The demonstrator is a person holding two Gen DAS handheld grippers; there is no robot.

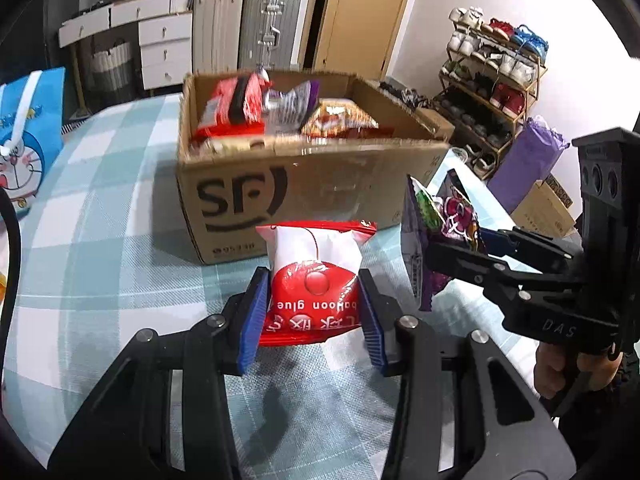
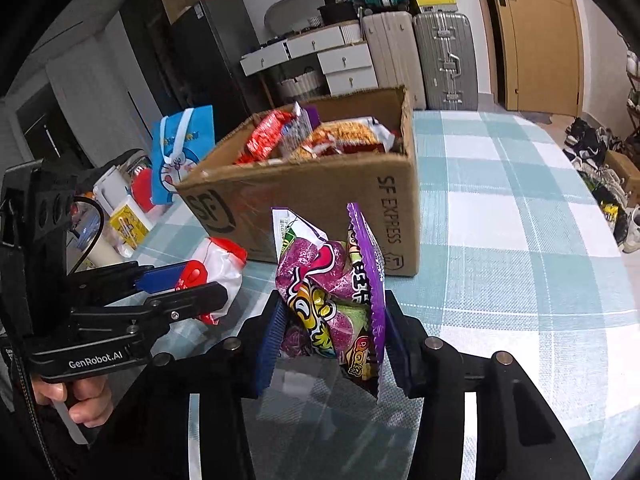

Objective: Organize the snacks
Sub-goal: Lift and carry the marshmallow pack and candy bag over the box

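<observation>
Grippers [image 1: 316, 308] [image 2: 330, 336] clamp red packet [image 1: 314, 280], purple packet [image 2: 332, 300].

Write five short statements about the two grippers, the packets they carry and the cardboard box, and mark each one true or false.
1. The left gripper is shut on a red and white snack packet. True.
2. The right gripper is open with nothing between its pads. False: it is shut on a purple candy bag.
3. The cardboard box already holds several snack packets. True.
4. The box stands on the floor. False: it stands on the checked tablecloth.
5. The red and white packet already lies inside the box. False: it is in the left gripper, in front of the box.
</observation>
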